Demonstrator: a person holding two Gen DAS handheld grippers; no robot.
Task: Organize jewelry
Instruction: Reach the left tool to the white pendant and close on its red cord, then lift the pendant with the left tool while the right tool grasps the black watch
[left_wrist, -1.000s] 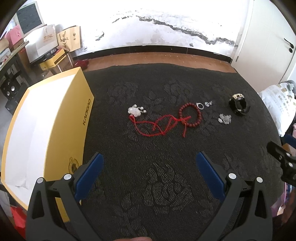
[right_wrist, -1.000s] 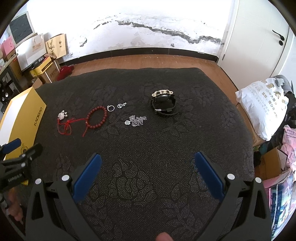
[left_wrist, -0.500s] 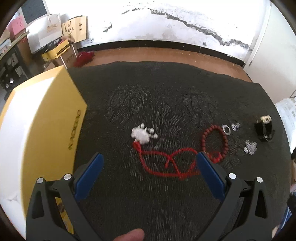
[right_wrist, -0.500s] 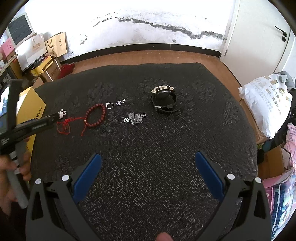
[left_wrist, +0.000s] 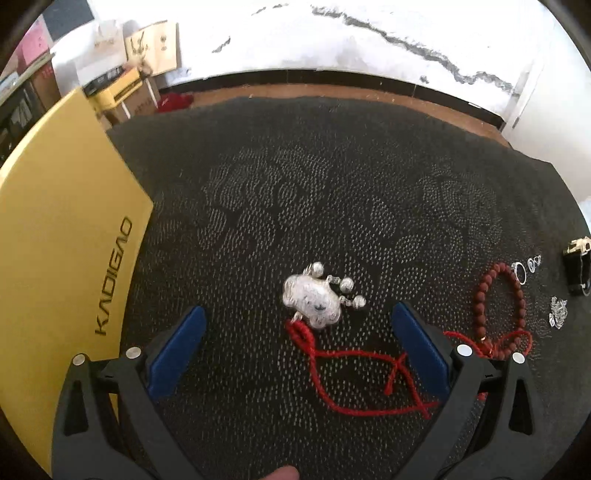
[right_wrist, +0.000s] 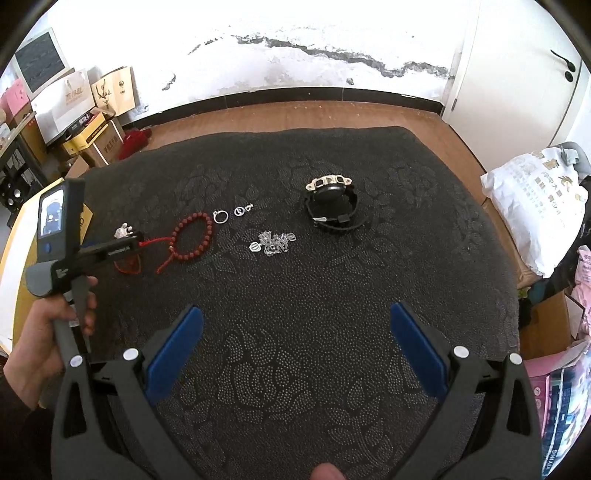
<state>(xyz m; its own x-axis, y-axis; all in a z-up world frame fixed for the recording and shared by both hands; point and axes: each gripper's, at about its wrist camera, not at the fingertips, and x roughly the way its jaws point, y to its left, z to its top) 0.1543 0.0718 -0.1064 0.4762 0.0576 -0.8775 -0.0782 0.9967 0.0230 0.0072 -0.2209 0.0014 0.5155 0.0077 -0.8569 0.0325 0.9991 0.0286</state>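
Note:
A silver pendant (left_wrist: 312, 301) on a red cord (left_wrist: 354, 373) lies on the dark patterned cloth (left_wrist: 332, 184). My left gripper (left_wrist: 299, 325) is open, low over the cloth, with the pendant just ahead between its blue pads. It also shows in the right wrist view (right_wrist: 122, 245) beside the pendant (right_wrist: 123, 231). A red bead bracelet (right_wrist: 192, 238), a silver ring (right_wrist: 219, 216), small earrings (right_wrist: 242, 210), a silver chain pile (right_wrist: 271, 243) and a black watch (right_wrist: 332, 206) lie in a row. My right gripper (right_wrist: 295, 328) is open and empty, back from them.
A yellow box (left_wrist: 62, 258) marked KADIGAO stands at the cloth's left edge. A white bag (right_wrist: 535, 206) sits off the right side. Boxes and bags (right_wrist: 85, 110) stand by the back wall on the wooden floor.
My left gripper has moved forward and down to the silver pendant, which now sits between its pads. The right gripper has barely moved.

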